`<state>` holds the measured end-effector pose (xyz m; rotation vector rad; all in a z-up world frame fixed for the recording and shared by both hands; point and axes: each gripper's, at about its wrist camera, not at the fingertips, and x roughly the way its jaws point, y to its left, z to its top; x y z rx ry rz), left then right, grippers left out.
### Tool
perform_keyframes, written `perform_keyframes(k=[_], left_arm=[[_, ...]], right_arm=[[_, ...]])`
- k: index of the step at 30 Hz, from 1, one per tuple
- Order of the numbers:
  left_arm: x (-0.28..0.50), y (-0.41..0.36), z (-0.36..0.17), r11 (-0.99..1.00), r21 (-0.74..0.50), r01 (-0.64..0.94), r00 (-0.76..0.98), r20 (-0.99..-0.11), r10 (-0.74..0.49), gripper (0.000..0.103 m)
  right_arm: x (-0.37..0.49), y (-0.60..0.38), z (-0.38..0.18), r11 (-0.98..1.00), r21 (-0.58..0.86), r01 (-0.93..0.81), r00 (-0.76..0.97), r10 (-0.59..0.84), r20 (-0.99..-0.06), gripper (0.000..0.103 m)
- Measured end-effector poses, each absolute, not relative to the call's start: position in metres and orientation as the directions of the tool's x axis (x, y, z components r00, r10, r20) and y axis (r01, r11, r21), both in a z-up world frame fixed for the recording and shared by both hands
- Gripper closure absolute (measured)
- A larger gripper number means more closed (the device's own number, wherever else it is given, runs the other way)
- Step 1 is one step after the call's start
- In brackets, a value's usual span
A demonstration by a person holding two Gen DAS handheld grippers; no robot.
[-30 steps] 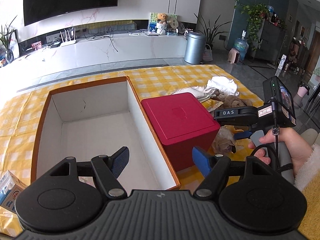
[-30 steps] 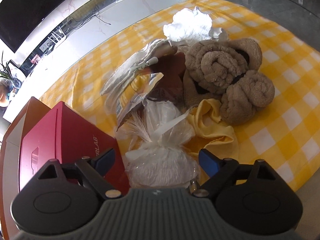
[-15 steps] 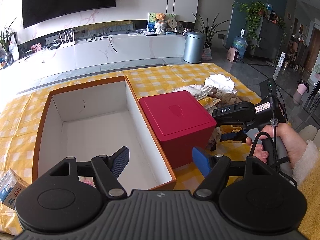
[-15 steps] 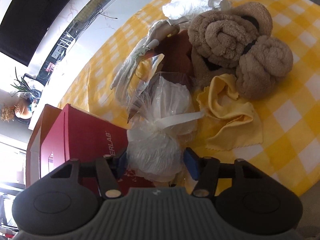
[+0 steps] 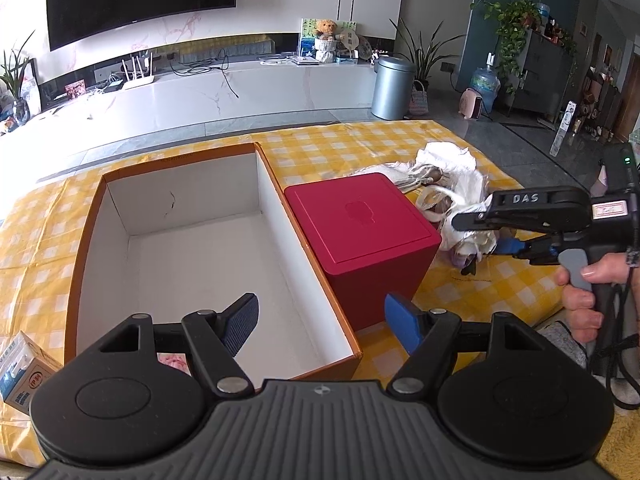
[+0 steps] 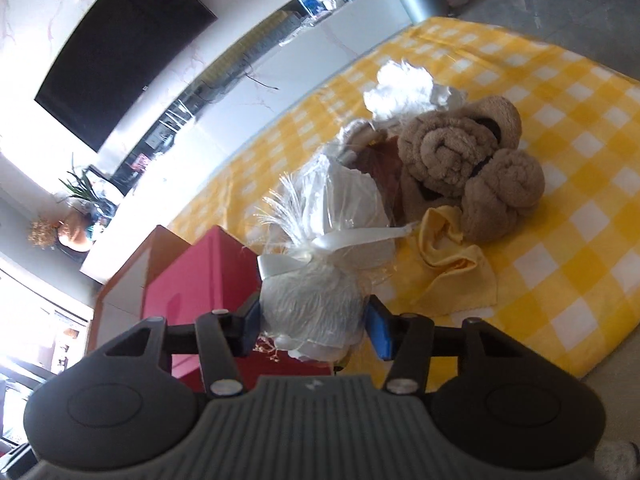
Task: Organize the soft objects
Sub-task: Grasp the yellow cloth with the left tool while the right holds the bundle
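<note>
Left gripper (image 5: 320,322): black plastic body, ribbed grey top plate with a small round emblem, two round black disc housings, silver screw heads at the linkage pivots; one finger pad dark navy and ribbed, the other bright blue.

Right gripper (image 6: 314,322): same build, blue pads. From the left wrist view: black upper bar lettered "DAS", white label with red print, green indicator light, grey trigger, black cable trailing below the grip.

Right hand (image 5: 588,292): cuff of what looks like a grey knitted sleeve.
</note>
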<state>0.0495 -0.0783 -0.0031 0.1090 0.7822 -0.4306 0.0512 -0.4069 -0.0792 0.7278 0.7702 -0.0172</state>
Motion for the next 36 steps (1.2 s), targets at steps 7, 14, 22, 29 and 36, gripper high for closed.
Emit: perform_keyframes(k=[7,14,22,29,36], left_arm=[[0.052,-0.098,0.001,0.895,-0.058,0.441,0.607,-0.715,-0.346,0.018],[0.063,-0.16,0.008,0.795,-0.023,0.606,0.524,-0.741,-0.42,0.018],[0.098,-0.231,-0.015,0.733,-0.031,0.679,0.428,-0.795,-0.43,0.017],[0.122,-0.278,-0.037,0.681,-0.041,0.731,0.357,-0.828,-0.433,0.017],[0.134,-0.315,-0.069,0.635,-0.012,0.773,0.286,-0.886,-0.364,0.017]], right_arm=[[0.037,-0.415,-0.048,0.758,0.61,0.231,0.813,0.194,-0.549,0.05],[0.021,-0.422,-0.028,0.84,0.38,0.388,0.796,-0.097,-0.598,0.049],[0.019,-0.447,-0.044,0.802,0.436,0.409,0.783,-0.064,-0.618,0.049],[0.025,-0.452,-0.057,0.791,0.341,0.508,0.719,-0.172,-0.674,0.049],[0.027,-0.465,-0.072,0.766,0.38,0.518,0.708,-0.136,-0.693,0.049]])
